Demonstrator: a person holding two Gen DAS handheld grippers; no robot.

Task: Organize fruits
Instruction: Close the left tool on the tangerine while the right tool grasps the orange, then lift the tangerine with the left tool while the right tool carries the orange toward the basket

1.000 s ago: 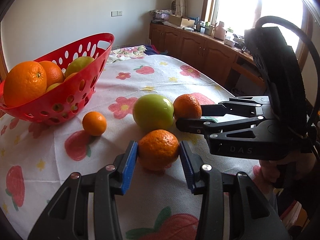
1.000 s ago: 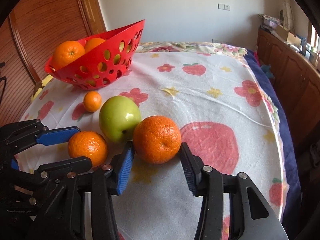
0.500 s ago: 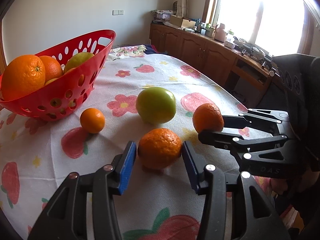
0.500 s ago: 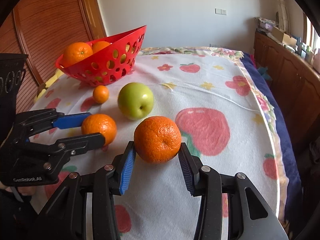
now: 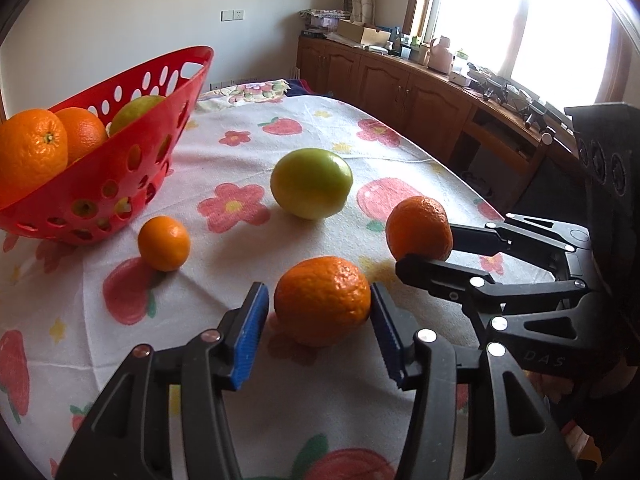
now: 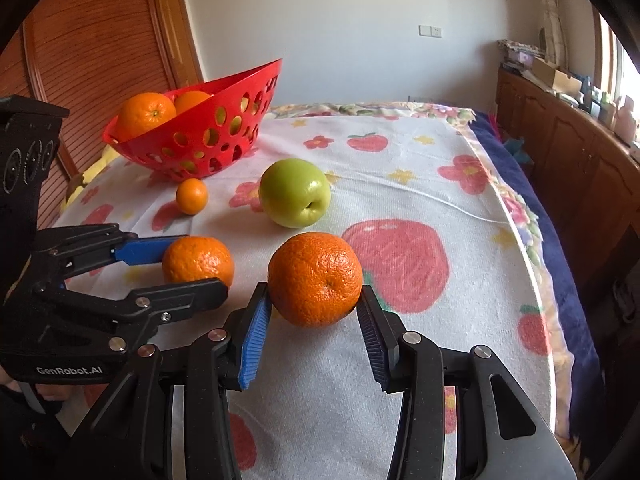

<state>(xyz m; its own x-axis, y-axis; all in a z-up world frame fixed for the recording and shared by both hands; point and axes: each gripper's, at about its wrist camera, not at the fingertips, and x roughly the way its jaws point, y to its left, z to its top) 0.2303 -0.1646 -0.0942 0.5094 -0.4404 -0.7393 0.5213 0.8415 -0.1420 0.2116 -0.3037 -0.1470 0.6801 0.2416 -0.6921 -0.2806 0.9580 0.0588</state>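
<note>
A red basket [image 5: 120, 168] with round holes sits ahead and to the left of both grippers, tilted, holding two oranges [image 5: 30, 152] and a green fruit. A green apple [image 6: 295, 193] lies straight ahead of the grippers on the cloth, stem hollow turned toward the right one. The right gripper [image 6: 312, 320] is clamped on a pebbly orange [image 6: 315, 278], both pads pressed to its sides. The left gripper [image 5: 316, 320] has just been opening: its orange [image 5: 322, 300] sits on the cloth between the jaws, the blue left pad clear of the skin, the right pad at most just touching. A small tangerine [image 5: 164, 243] rests beyond the left gripper, just beside the basket.

The table wears a white cloth [image 6: 420, 200] printed with red apples, pink flowers and yellow stars. To the right runs a wooden cabinet [image 5: 420, 92] cluttered with boxes under a bright window [image 5: 520, 20]; a pale wall [image 6: 340, 20] with a switch plate stands behind, and ribbed wood panelling [image 6: 92, 48] to the left.
</note>
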